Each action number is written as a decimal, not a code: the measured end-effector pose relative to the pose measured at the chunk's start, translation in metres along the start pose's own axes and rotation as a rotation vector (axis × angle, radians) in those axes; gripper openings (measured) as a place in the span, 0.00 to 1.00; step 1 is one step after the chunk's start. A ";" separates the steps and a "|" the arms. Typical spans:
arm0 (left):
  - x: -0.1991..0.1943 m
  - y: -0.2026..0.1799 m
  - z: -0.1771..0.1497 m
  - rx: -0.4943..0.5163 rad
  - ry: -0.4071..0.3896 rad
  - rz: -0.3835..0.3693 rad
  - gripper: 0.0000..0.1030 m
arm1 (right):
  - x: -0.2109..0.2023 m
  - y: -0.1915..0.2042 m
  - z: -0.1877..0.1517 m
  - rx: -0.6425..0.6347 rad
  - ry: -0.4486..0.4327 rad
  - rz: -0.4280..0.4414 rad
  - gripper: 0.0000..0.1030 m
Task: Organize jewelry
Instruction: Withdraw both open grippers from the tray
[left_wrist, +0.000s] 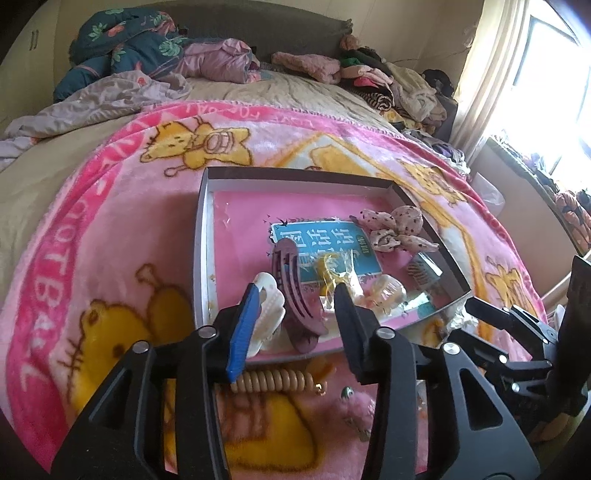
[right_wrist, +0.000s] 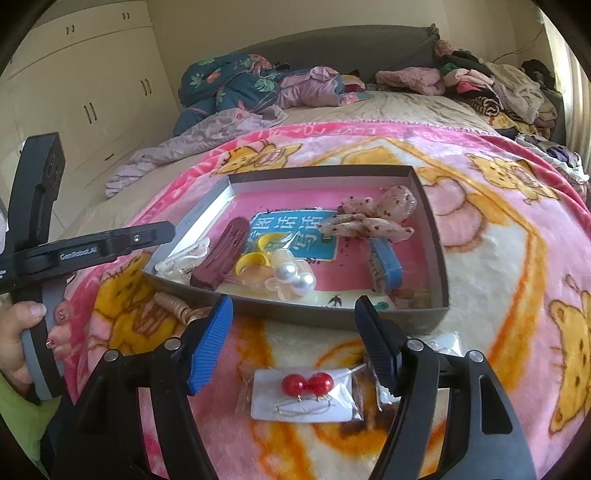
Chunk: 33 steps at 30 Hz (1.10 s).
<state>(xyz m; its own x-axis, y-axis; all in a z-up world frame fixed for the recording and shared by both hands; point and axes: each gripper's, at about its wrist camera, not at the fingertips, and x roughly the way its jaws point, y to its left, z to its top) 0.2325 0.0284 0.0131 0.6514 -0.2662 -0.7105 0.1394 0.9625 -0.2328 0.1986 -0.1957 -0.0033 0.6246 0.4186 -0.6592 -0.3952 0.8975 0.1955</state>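
A fleecy pink blanket (right_wrist: 480, 258) printed with yellow bears covers the bed, and on it sits a shallow grey cardboard box (right_wrist: 439, 258) with a pink floor and a teal printed card (right_wrist: 317, 240) lying flat inside.

In the box lie a ridged maroon hair clip (right_wrist: 221, 258), a yellow plastic ring (right_wrist: 251, 264), a pair of glossy white pearl earrings (right_wrist: 295, 277), a floppy speckled fabric bow (right_wrist: 373, 218) towards the far right corner, and a small blue comb-like clip (right_wrist: 386, 266) near the right wall. A white toothed claw clip (left_wrist: 266, 314) rests at the near left corner.

Outside the box, on the blanket, a clear packet holds red bead earrings (right_wrist: 306, 384) on a white card — it lies directly below the right gripper (right_wrist: 291, 332), whose jaws stand wide apart and grip nothing. A ribbed beige coil bracelet (left_wrist: 273, 380) lies just beside the box's near wall.

The left gripper (left_wrist: 295, 317) hovers over the near edge of the box, jaws apart, the maroon clip showing between them; whether either finger touches it is hard to tell. A hand (right_wrist: 22, 332) with painted nails grips its grey handle.
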 end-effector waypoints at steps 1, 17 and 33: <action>-0.002 0.001 0.000 -0.001 -0.003 0.000 0.36 | -0.003 -0.001 0.000 0.001 -0.004 -0.005 0.65; -0.045 -0.009 -0.021 0.015 -0.050 0.010 0.69 | -0.048 -0.006 -0.013 0.003 -0.046 -0.060 0.71; -0.065 -0.017 -0.059 0.015 -0.049 0.034 0.88 | -0.067 0.002 -0.039 -0.021 -0.023 -0.065 0.74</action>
<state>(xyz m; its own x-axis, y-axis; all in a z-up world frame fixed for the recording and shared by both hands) 0.1441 0.0259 0.0245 0.6915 -0.2310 -0.6844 0.1279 0.9717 -0.1988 0.1292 -0.2270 0.0126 0.6642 0.3632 -0.6533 -0.3673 0.9198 0.1379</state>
